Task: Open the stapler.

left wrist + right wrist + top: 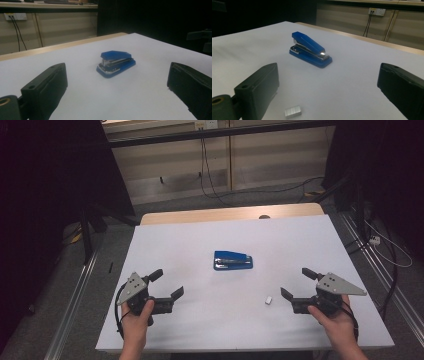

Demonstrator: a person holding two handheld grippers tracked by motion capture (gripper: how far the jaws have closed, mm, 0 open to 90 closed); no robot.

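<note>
I read this as a lab or test room set up for recordings. The wooden table [165, 217] I work at is covered with a plain white sheet [300, 250], and dark curtains [50, 180] close off both sides. Bare aluminium rails [75, 290] run along the grey floor [45, 320] beside it (framing for a rig, by the look). Black cables [207, 175] hang down a beige panelled wall [270, 160] from a white wall socket [377, 11], and more cable trails loose over the floor at the right.

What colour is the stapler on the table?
Blue, with a silvery metal inner part; the stapler shows best in the right gripper view.
</note>
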